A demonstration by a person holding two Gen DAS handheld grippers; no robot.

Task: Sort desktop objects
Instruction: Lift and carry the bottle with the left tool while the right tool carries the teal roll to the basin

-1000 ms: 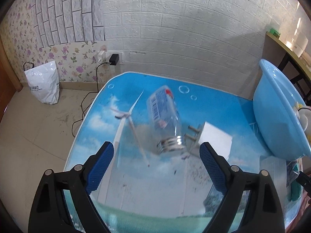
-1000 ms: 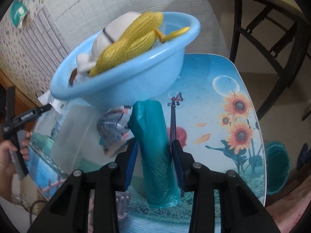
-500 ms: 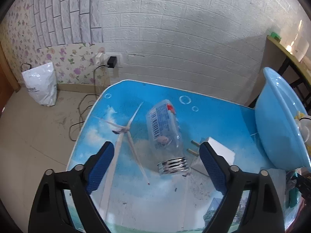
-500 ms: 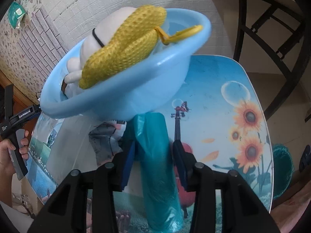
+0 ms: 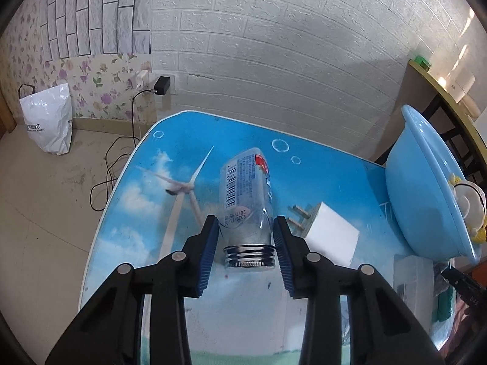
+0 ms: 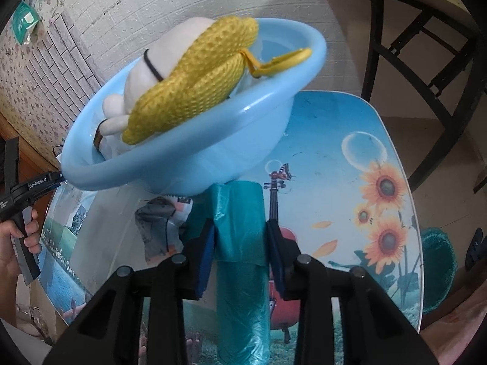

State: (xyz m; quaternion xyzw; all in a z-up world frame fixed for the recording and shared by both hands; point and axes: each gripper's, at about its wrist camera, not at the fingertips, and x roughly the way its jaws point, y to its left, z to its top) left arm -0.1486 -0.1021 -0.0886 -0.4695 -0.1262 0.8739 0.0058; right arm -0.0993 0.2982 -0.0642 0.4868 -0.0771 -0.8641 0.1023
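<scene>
Slippage is the main risk: the left gripper (image 5: pixel 246 237) pinches a smooth clear bottle (image 5: pixel 247 200) lying on the table (image 5: pixel 319 164), while the right gripper (image 6: pixel 240 243) squeezes a soft teal bag roll (image 6: pixel 240 243) beside the basin (image 6: pixel 213 152).

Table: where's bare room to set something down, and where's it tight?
Free: the far-left table top around the windmill print, left of the clear bottle; the sunflower side right of the green bag roll. Crowded: between the white charger and blue basin, and the clutter under the basin's rim.
</scene>
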